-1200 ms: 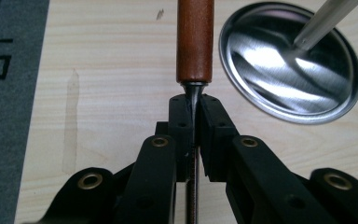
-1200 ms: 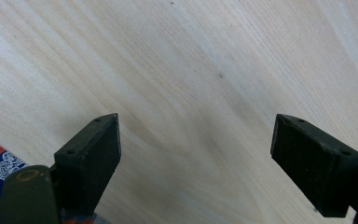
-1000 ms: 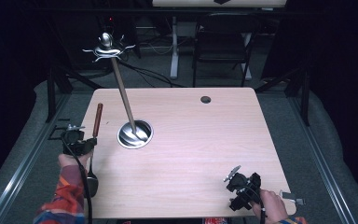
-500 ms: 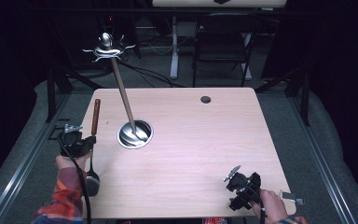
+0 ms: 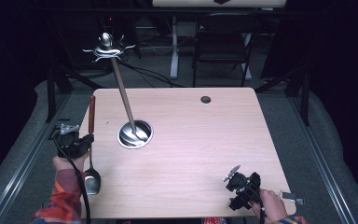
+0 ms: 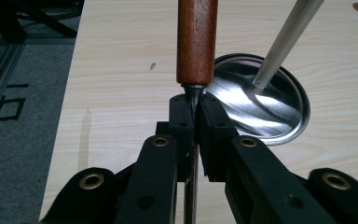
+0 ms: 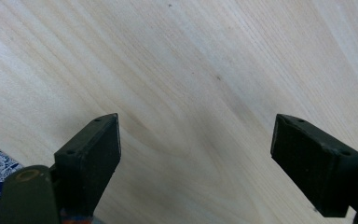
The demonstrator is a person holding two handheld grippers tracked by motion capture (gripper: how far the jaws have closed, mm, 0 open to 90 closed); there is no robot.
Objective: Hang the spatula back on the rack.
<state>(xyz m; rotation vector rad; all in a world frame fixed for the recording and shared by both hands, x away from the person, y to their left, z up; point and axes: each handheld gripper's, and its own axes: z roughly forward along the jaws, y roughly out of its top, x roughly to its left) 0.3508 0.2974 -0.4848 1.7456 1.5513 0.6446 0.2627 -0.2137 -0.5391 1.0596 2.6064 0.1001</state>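
Ladle (image 5: 92, 144) is clamped at its metal neck by left gripper (image 6: 195, 109), lifted off table (image 5: 196, 140), not yet hung on rack (image 5: 107, 46); right gripper (image 7: 196, 158) gapes empty.

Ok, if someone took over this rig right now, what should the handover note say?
Left tongs: shut on the ladle, pinching its metal shaft just below the wooden handle; bowl end hangs near the table's front left edge.
Right tongs: open, nothing between them, over bare wood at the front right.
Stand: round steel base left of centre, slanted pole rising to a hook crown.
Done: ladle gripped.
Left: probably hang the ladle on the stand's hooks; nothing hangs there yet.
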